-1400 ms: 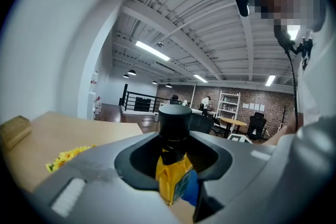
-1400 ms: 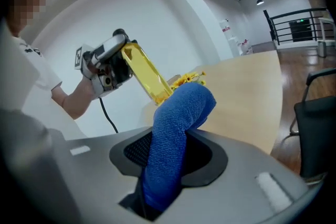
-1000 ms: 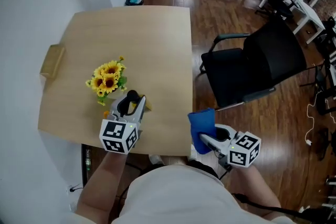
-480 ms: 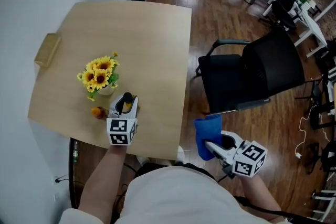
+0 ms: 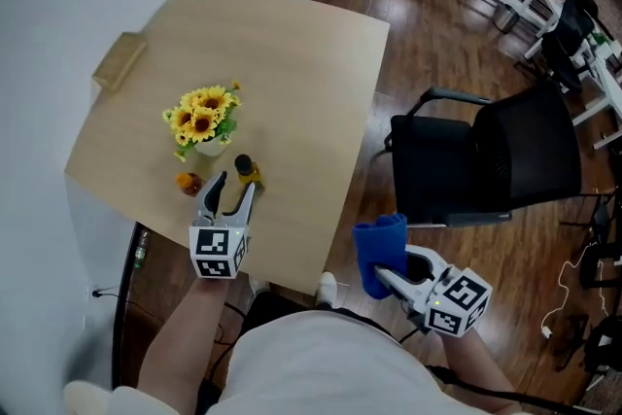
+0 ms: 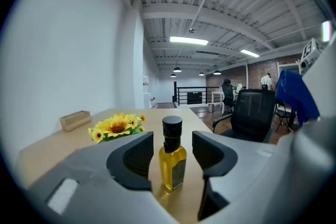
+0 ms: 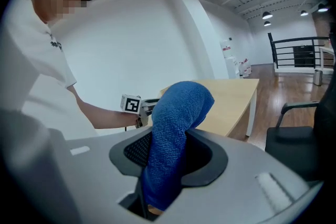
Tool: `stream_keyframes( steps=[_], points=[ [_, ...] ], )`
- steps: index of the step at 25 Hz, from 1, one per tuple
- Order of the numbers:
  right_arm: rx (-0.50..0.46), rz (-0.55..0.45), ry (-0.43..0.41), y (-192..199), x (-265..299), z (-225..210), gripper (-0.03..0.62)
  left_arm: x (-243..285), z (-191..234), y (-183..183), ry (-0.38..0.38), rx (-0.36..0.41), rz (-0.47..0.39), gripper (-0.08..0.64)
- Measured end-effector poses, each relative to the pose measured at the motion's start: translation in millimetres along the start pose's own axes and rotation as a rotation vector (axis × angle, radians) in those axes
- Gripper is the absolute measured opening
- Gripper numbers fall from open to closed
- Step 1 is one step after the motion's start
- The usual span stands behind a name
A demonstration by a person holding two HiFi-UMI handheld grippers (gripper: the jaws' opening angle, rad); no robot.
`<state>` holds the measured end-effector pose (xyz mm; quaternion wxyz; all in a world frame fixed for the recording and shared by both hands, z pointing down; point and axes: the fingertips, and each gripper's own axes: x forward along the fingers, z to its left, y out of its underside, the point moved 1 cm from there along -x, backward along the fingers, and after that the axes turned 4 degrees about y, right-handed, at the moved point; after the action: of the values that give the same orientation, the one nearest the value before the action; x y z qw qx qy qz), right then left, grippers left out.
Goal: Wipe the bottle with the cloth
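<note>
The left claw (image 5: 236, 183), jaws just opened and clear of it, flanks the bottle (image 6: 172, 157), which stands upright, cap up, near the table's (image 5: 292, 63) front edge; the right claw (image 5: 387, 275) clamps the cloth (image 5: 379, 243).

The bottle (image 6: 172, 162) was glossy glass, its cap (image 6: 171, 127) matt black plastic, the cloth (image 7: 173, 134) rough blue terry, the table (image 5: 292, 63) smooth pale wood.

The head view looks steeply down over the table (image 5: 292, 63). The left gripper view skims close across that table; the right, beside it, faces its edge. All three share the table.
</note>
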<state>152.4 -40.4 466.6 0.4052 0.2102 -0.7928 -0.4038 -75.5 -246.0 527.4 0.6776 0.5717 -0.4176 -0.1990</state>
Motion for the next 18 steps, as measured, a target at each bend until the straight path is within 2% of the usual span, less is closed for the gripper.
stream_keyframes(
  steps=[6,11,14,18],
  points=[
    [-0.090,0.026,-0.123,12.7,-10.5,-2.6,0.150,-108.4,-40.2,8.7,-0.092,-0.082,0.019,0.221],
    [-0.114,0.011,-0.217,26.5,-9.7,14.3,0.150,-198.9,-65.1,35.4,-0.166,-0.137,0.103,0.200],
    [-0.102,-0.007,-0.234,41.3,-22.3,35.0,0.150,-241.3,-81.8,51.0,-0.179,-0.222,0.134,0.193],
    [-0.107,-0.024,-0.228,62.6,-46.2,73.6,0.150,-285.2,-106.4,57.0,-0.134,-0.236,0.105,0.188]
  ],
)
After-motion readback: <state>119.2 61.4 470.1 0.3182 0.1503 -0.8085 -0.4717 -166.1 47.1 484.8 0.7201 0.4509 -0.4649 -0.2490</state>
